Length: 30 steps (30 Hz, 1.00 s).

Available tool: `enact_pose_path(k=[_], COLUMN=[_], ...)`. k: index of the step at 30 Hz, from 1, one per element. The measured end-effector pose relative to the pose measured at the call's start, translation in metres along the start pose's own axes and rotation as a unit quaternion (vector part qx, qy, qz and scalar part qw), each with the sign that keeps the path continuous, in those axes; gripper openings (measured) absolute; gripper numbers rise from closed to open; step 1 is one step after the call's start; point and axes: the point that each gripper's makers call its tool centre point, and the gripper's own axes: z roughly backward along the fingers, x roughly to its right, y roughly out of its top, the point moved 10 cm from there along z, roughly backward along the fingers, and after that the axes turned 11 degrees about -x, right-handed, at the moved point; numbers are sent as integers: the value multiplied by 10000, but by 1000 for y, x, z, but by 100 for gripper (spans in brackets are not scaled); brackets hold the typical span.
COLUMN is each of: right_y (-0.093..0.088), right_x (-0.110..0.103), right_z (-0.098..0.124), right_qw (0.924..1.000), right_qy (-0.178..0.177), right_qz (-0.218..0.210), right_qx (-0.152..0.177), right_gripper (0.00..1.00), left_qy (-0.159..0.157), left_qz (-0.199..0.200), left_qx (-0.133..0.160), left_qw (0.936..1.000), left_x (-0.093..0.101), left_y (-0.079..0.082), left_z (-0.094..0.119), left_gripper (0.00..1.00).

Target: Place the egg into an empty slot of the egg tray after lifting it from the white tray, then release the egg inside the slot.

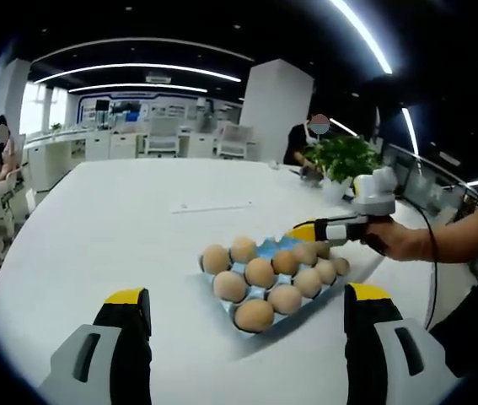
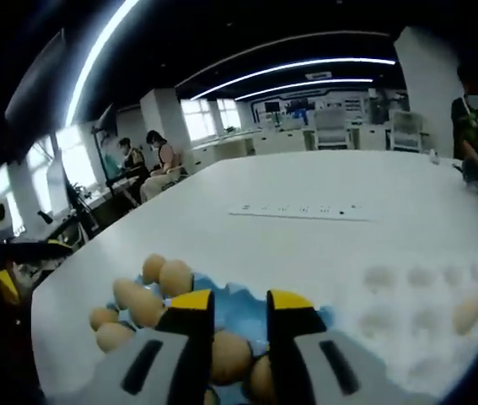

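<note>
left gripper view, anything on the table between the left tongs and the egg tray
No. In the left gripper view, only bare white table lies between the open left tongs and the blue egg tray.

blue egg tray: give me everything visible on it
The blue egg tray looks like thin moulded plastic, light blue, with cupped slots in rows. It lies flat on the white table, at an angle in the left gripper view. Brown eggs sit in most slots; bare blue shows at its far edge, where the right gripper reaches in over it. In the right gripper view that gripper's yellow-tipped fingers hang over the tray, a narrow gap between them, nothing visibly held.
</note>
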Motion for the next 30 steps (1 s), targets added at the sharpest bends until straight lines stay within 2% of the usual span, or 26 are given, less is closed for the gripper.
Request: enact_pose_path(k=[3,7,8,10,12,17,21,26,30], right_y=[-2,-5,-7,-10,-13,-18,-20,-25,-28], right_x=[8,25,34,45,54,80,105,122,128], right_z=[7,20,27,33,38,56,72,82,84], right_qw=[9999,9987,9973,9965,9951,9866,9755,9673,9647], right_qy=[-125,-489,-713,-815,-965,-1573,-2095,-2431,-2513], right_qz=[-30,-11,-52,-133,-152,-360,-557,-631,-708], right_qx=[33,106,187,87,125,252,362,357,333], right_gripper=[24,24,24,24,24,24,24,24,25], left_qy=[-2,-4,-10,-13,-25,-39,-31,-24,-35], left_qz=[-6,-14,-4,-12,-11,-28,-37,-32,-43], left_qx=[-2,1,0,-7,-3,3,-11,-21,-16], left_qw=[10000,10000,10000,10000,10000,10000,10000,10000,10000], left_x=[0,0,0,0,0,0,0,-1,0], left_y=[0,1,1,1,1,3,3,3,4], left_z=[0,0,0,-1,-1,-2,-2,-3,-2], left_gripper=[96,96,96,96,96,96,96,96,96])
